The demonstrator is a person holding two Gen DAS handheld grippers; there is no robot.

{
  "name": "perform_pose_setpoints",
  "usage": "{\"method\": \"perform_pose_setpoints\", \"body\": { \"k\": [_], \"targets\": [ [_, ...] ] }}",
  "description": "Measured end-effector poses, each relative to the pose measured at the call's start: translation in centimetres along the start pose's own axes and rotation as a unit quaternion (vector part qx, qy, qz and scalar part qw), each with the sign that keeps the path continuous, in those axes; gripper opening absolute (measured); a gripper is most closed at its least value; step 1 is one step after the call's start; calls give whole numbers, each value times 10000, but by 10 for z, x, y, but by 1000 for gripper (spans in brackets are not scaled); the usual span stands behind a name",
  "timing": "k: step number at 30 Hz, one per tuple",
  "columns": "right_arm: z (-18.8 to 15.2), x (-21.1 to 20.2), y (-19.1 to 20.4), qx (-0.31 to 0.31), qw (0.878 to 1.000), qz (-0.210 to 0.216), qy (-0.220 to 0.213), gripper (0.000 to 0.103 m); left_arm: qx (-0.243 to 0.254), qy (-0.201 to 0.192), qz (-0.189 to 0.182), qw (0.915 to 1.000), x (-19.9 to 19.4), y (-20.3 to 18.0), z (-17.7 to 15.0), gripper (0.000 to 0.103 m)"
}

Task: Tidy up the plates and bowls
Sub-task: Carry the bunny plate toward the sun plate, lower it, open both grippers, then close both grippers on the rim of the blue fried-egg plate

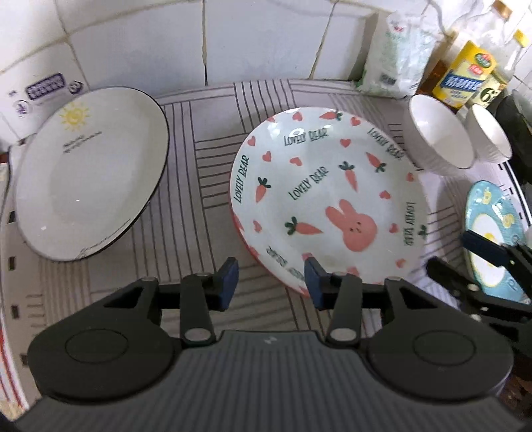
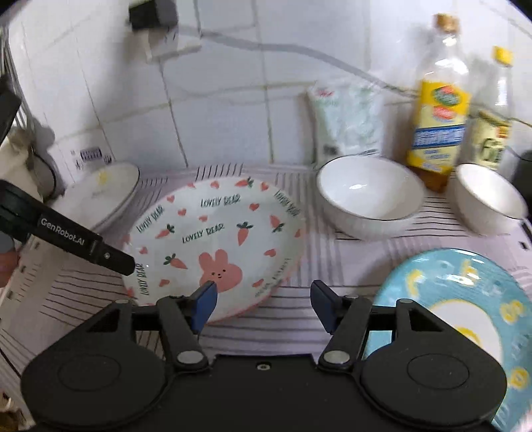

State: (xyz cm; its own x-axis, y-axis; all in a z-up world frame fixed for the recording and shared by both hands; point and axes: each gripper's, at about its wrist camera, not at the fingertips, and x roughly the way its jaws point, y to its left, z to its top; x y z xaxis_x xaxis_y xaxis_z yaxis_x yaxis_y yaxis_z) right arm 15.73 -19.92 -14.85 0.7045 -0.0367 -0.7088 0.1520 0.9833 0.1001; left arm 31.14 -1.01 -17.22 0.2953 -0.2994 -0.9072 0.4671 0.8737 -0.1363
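Note:
A bunny plate [image 1: 329,196] with carrots and "LOVELY BEAR" text lies mid-counter; it also shows in the right wrist view [image 2: 216,239]. A white sun plate [image 1: 89,172] sits at the left [image 2: 106,189]. Two white bowls [image 1: 439,139] [image 1: 488,136] stand at the back right [image 2: 369,196] [image 2: 488,199]. A blue egg plate [image 1: 492,232] lies at the right [image 2: 465,309]. My left gripper [image 1: 271,282] is open, empty, at the bunny plate's near rim. My right gripper [image 2: 264,305] is open, empty, between the bunny plate and the blue plate.
A striped mat [image 1: 199,159] covers the counter. Oil bottles [image 2: 439,99] [image 2: 495,109] and a plastic bag [image 2: 345,119] stand against the tiled wall. A plug and cable [image 2: 153,20] hang on the wall. A white rack edge [image 1: 10,266] is at the left.

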Motion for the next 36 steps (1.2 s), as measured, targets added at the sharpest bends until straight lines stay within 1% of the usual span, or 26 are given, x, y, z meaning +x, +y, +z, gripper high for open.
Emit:
{"method": "perform_pose_setpoints", "body": {
  "k": [1, 4, 8, 10, 13, 17, 21, 23, 25, 28, 29, 33, 36],
  "targets": [
    [-1, -12, -3, 40, 10000, -27, -84, 69, 17, -45, 9, 10000, -8, -4, -3, 48],
    [-7, -46, -11, 180, 9993, -104, -308, 72, 37, -139, -33, 9999, -27, -16, -10, 51],
    [-18, -84, -24, 399, 9973, -227, -576, 72, 263, -340, -143, 9990, -51, -40, -20, 57],
    [-25, -98, -30, 516, 9958, -309, -685, 73, 404, -444, -213, 9980, -61, -54, -24, 61],
    [-37, -116, -36, 599, 9941, -414, -798, 73, 575, -579, -318, 9962, -73, -73, -31, 64],
    [-53, -134, -41, 483, 9928, -495, -981, 73, 751, -714, -408, 9938, -84, -97, -41, 68],
    [-69, -143, -44, 240, 9904, -667, -1183, 73, 894, -762, -531, 9917, -88, -118, -48, 73],
    [-77, -144, -48, 219, 9891, -797, -1219, 73, 970, -789, -581, 9905, -89, -128, -53, 75],
    [-83, -141, -58, 403, 9885, -854, -1183, 73, 992, -850, -647, 9893, -86, -137, -55, 76],
    [-96, -141, -77, 767, 9839, -900, -1337, 73, 911, -1155, -619, 9872, -79, -149, -57, 79],
    [-100, -141, -84, 862, 9822, -955, -1368, 73, 931, -1187, -596, 9868, -75, -154, -57, 79],
    [-112, -131, -104, 1117, 9800, -1078, -1247, 73, 1027, -1178, -743, 9849, -52, -172, -57, 80],
    [-121, -122, -118, 1420, 9770, -1031, -1210, 73, 1205, -1348, -666, 9813, -33, -187, -60, 80]
  ]
}}
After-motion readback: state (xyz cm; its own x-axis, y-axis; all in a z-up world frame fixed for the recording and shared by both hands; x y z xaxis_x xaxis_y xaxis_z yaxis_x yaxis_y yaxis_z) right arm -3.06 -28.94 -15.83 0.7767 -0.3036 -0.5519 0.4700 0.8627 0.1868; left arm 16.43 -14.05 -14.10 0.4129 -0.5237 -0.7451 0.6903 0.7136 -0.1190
